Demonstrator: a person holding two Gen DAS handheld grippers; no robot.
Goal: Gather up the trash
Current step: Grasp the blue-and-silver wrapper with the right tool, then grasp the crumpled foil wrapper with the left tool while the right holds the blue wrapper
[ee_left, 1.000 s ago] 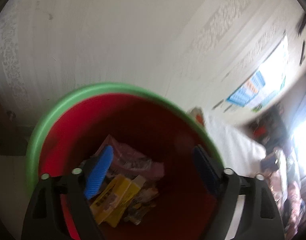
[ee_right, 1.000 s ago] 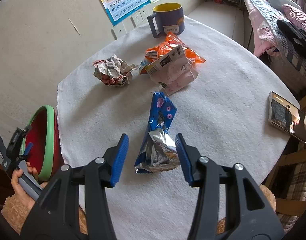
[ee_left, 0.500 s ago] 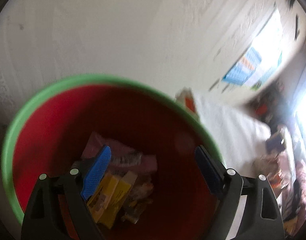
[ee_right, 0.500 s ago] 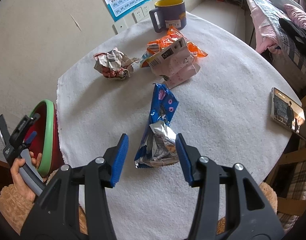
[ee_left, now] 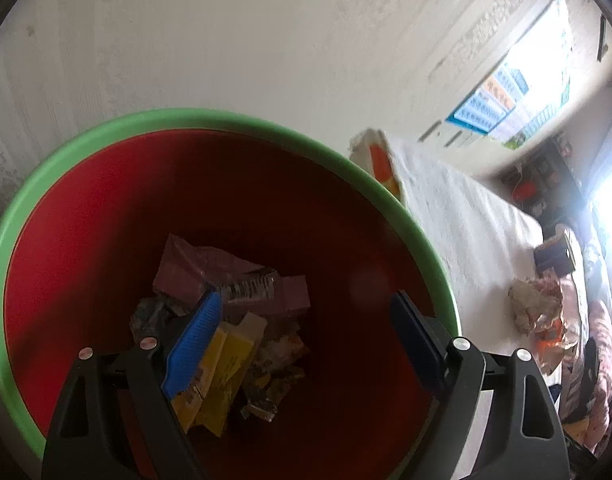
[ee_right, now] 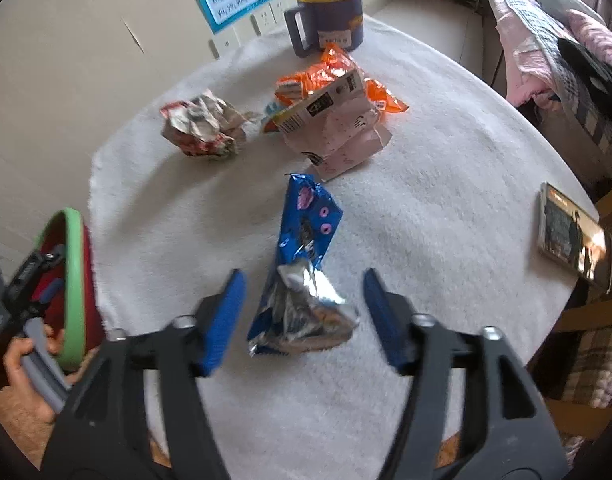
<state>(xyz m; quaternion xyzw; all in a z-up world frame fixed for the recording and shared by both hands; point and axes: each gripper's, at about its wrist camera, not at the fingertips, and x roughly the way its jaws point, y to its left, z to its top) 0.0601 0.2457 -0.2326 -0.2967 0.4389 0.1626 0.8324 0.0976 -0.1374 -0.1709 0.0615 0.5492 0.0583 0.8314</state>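
Note:
My left gripper (ee_left: 302,332) hangs open over a red bin with a green rim (ee_left: 186,116), nothing between its pads. Several wrappers (ee_left: 234,320) lie at the bin's bottom. In the right wrist view my right gripper (ee_right: 304,304) hovers just above the table, its jaws opening. A blue snack bag (ee_right: 306,248) with a torn silver end lies between them, and the pads do not touch it. Farther back lie a crumpled wrapper (ee_right: 204,124), a pink-and-white packet (ee_right: 337,132) and an orange wrapper (ee_right: 329,70). The bin's rim (ee_right: 76,280) and the left gripper in a hand show at the left edge.
A white cloth covers the round table (ee_right: 445,168). A dark blue mug (ee_right: 329,20) stands at the far edge. A phone (ee_right: 573,236) lies at the table's right rim. A bed with bedding (ee_right: 553,52) stands beyond, and a wall with posters behind.
My right gripper's jaws have spread wider around the blue bag. The left gripper has shifted over the bin, so more of the bin's inside and its wrappers show.

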